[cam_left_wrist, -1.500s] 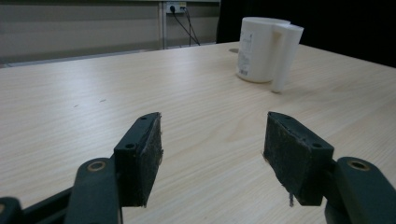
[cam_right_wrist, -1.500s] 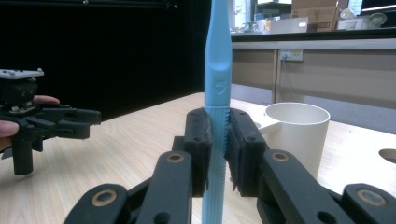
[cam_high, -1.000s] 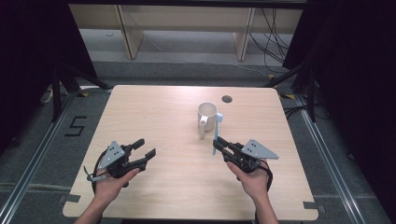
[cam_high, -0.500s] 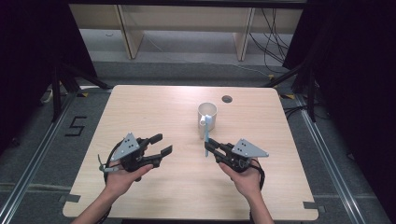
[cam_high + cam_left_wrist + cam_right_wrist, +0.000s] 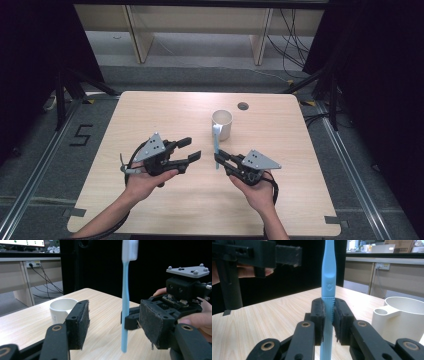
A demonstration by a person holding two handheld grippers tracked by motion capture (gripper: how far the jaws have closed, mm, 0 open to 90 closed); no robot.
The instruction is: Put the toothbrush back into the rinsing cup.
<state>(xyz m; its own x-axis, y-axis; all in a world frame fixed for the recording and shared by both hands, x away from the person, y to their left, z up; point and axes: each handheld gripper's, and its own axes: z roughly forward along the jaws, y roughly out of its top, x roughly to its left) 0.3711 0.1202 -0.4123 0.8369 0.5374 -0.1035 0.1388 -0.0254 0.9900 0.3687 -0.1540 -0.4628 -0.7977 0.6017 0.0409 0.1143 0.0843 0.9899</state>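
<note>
Since the earlier frames the left gripper has risen off the table and moved in toward the right one, and its jaws have just been closing a little; they stand wide apart with nothing pressed between them. Seen along those jaws in the left gripper view, the toothbrush stands upright just ahead of the right-hand pad, bristles at the top, lower end hanging clear of the table. To the right, the right gripper is clamped on the handle of the toothbrush below its middle; the right gripper view shows both pads pressed against the ribbed part of the handle. The cup stands beyond the right gripper's tips, upright and empty as far as can be seen, with its handle turned toward the person. Likely hazards: the hold is low on a long, slim handle, so the brush could pivot between the pads if the left jaws knock it while closing; a handover with the first clamp loosened before the second is firm could drop it; and a tilted brush lowered toward the cup could catch the rim and tip the cup.
</note>
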